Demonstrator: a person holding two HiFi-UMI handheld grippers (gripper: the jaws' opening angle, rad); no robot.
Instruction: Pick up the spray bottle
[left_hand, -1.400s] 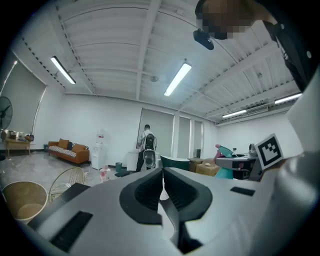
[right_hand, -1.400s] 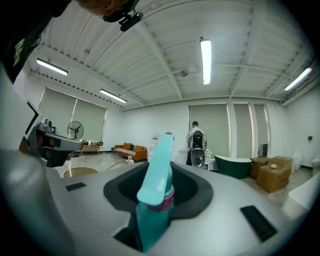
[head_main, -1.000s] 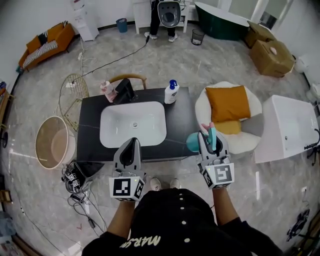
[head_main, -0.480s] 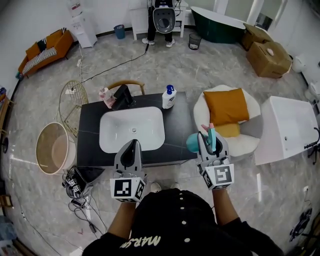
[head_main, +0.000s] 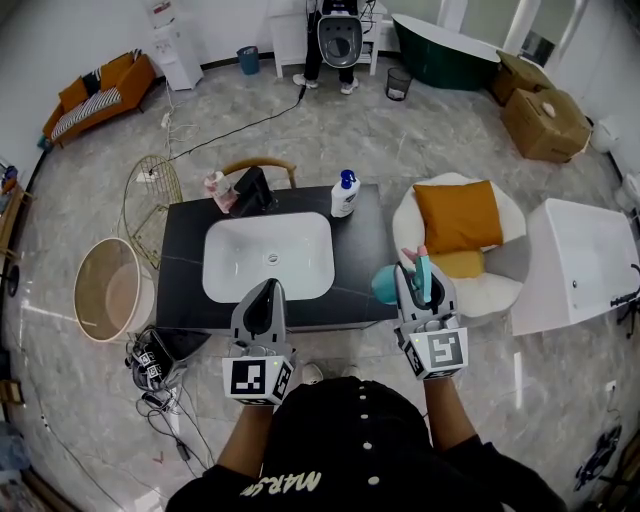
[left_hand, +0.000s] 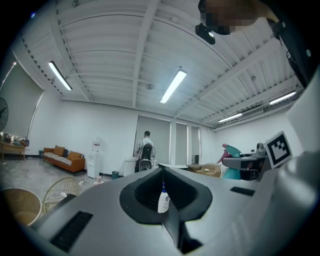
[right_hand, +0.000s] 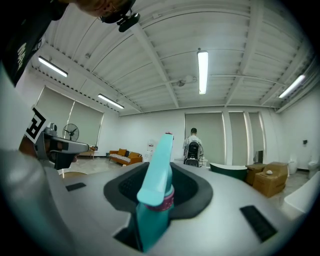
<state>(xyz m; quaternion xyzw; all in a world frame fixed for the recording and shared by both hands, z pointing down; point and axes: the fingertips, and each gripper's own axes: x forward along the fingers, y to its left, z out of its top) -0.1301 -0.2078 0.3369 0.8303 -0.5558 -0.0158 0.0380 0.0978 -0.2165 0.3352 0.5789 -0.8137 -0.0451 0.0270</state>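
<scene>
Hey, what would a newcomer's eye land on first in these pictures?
Probably the teal spray bottle, clamped in the right gripper near the black counter's right front corner. Next comes the white basin sunk in the middle of that counter, with the left gripper shut and empty in front of it. The orange cushion on the round white chair to the right also stands out.

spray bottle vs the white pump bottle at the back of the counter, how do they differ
The spray bottle is teal with a pink neck band; the pump bottle is white with a blue top. The spray bottle has a trigger head, the pump bottle a push-down pump. The spray bottle is clamped in the right gripper; the pump bottle stands free on the black counter. Both are upright.
</scene>
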